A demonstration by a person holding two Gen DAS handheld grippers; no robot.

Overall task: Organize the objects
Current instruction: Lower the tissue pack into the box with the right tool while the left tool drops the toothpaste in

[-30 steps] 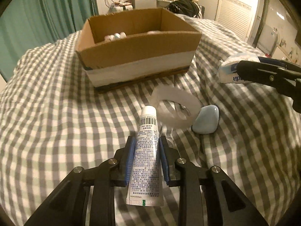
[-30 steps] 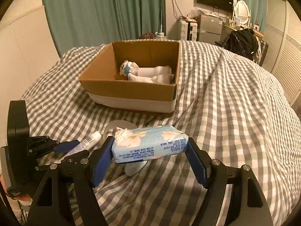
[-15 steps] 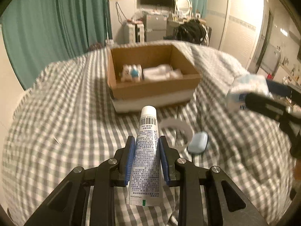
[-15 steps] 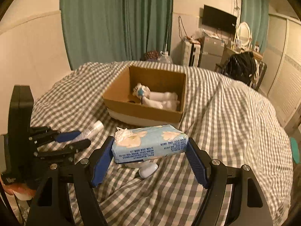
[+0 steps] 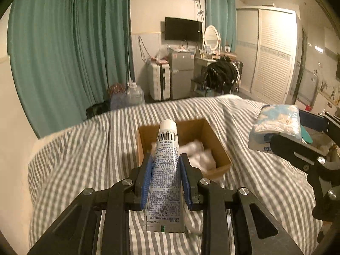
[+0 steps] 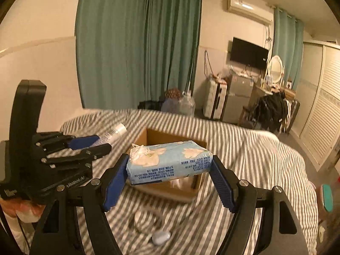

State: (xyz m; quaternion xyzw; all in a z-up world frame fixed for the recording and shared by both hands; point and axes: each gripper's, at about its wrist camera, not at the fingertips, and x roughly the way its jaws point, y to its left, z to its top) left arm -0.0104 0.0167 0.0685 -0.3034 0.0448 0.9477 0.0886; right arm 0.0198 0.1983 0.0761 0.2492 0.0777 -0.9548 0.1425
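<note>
Two grippers hovered above the open brown cardboard box: the left gripper pinched a white printed plastic tube, the right gripper clamped a soft pale-blue floral tissue pack.

You hold a white printed tube with barcode upright and a light-blue floral tissue pack crosswise above the open brown cardboard box on the bed.

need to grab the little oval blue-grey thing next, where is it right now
In the right wrist view, the blue-grey oval object lies on the checked bedspread at bottom centre, beside the white ring, on the near side of the cardboard box.
</note>
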